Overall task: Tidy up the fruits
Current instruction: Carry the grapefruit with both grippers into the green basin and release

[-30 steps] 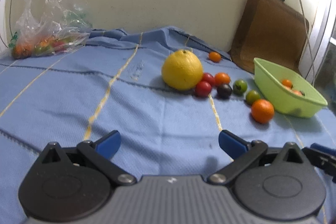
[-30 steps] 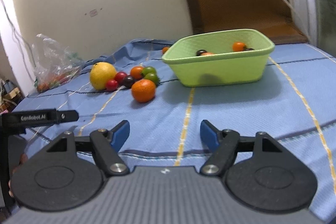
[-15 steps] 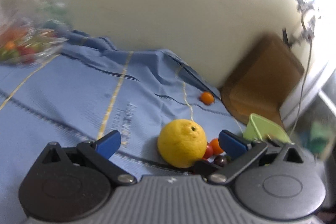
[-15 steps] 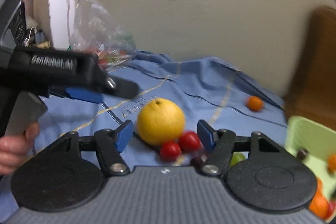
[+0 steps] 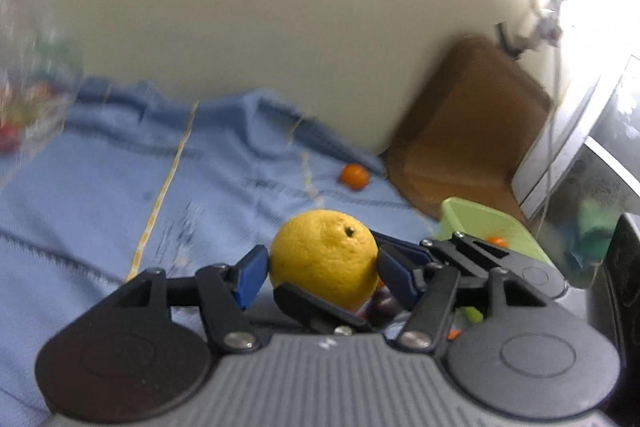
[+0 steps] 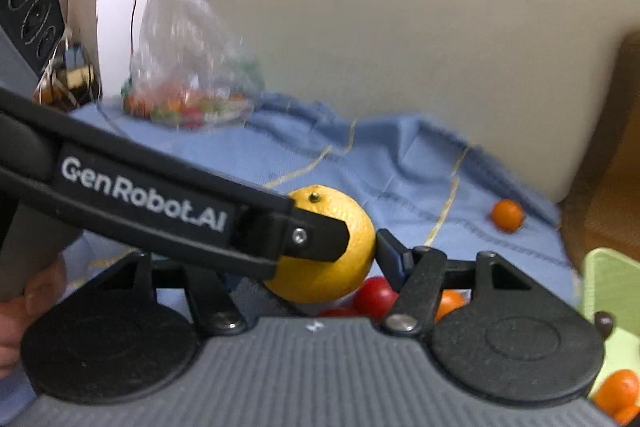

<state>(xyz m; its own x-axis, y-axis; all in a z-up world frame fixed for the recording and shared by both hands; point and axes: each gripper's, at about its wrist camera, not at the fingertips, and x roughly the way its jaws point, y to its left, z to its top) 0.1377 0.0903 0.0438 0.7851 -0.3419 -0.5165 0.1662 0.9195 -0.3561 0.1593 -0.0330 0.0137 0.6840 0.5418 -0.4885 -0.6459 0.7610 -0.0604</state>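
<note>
1. Two tongs gathered round one big yellow citrus (image 5: 325, 258) on the blue cloth (image 5: 92, 195).
2. Left tongs (image 5: 324, 273): blue pads spread to either flank of the citrus, left pad (image 5: 251, 275) just beside the peel, right one partly masked by the other tool's black links. Contact not clear through the blur, so clamped or merely bracketing cannot be told.
3. Right tongs (image 6: 316, 259): only the right blue pad (image 6: 390, 253) seen, close against the citrus's right flank; left pad hidden behind the long black arm of the left tool, which crosses in front, marked "GenRobot.AI". Clamped or apart cannot be told either.
4. Citrus sits upright, stem dimple near the top, on the cloth.
5. Tucked just behind and right of the citrus in the right wrist view: red cherry tomato (image 6: 374, 297), plus a sliver of an orange fruit past the linkage.
6. Further back, alone near the cloth's rear folds: small orange (image 6: 507, 215), well apart from the cluster.
7. At right: green basket (image 5: 486, 223), holding small orange fruit, beside a brown cushion (image 5: 468, 131) leaning on the wall.
8. Far left rear: clear plastic bag (image 6: 188, 75) with mixed small fruit inside, resting on the cloth.
</note>
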